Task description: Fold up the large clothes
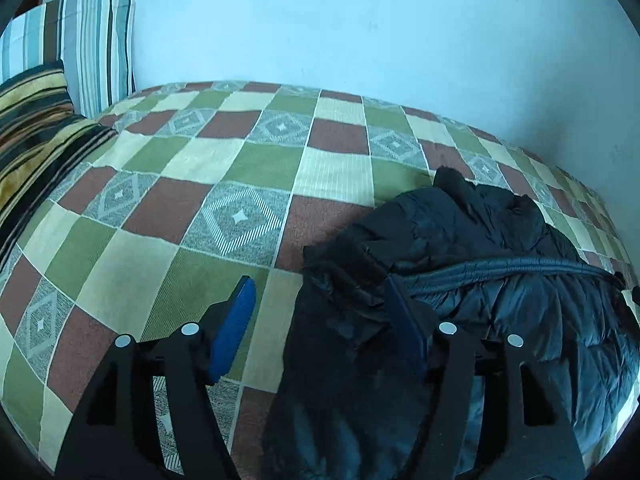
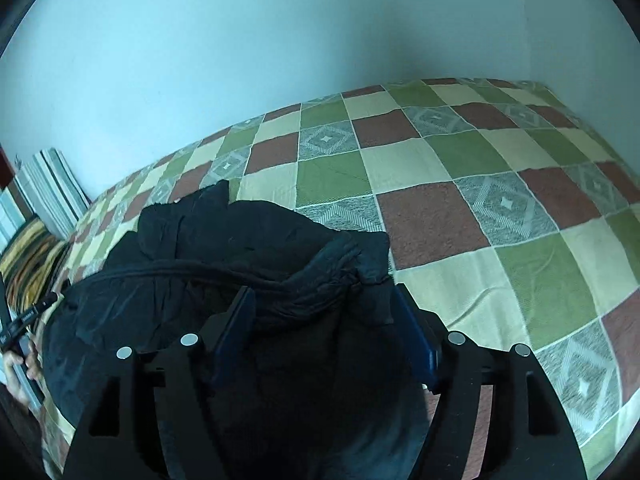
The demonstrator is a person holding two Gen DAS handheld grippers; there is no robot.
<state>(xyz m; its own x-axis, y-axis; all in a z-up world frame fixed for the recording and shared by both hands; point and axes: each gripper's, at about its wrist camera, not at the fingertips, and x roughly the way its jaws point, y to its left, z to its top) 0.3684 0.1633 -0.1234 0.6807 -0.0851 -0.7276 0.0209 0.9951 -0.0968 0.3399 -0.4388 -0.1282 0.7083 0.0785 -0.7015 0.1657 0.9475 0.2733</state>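
Note:
A black puffy jacket (image 1: 480, 264) lies bunched on the bed's checkered cover (image 1: 240, 168). My left gripper (image 1: 320, 300) is open over the jacket's left edge; a dark cuff lies between the blue pads (image 1: 236, 328), touching the right one. In the right wrist view the jacket (image 2: 224, 264) fills the lower left. My right gripper (image 2: 324, 312) is open, straddling a rumpled fold at the jacket's right edge, with fabric between its blue pads (image 2: 416, 340).
Striped pillows (image 1: 68, 56) stand against the pale wall (image 1: 360, 20) at the bed's left end; they also show in the right wrist view (image 2: 44, 192). The checkered cover (image 2: 500, 200) stretches right of the jacket. A hand and the other gripper (image 2: 24, 332) show at the left edge.

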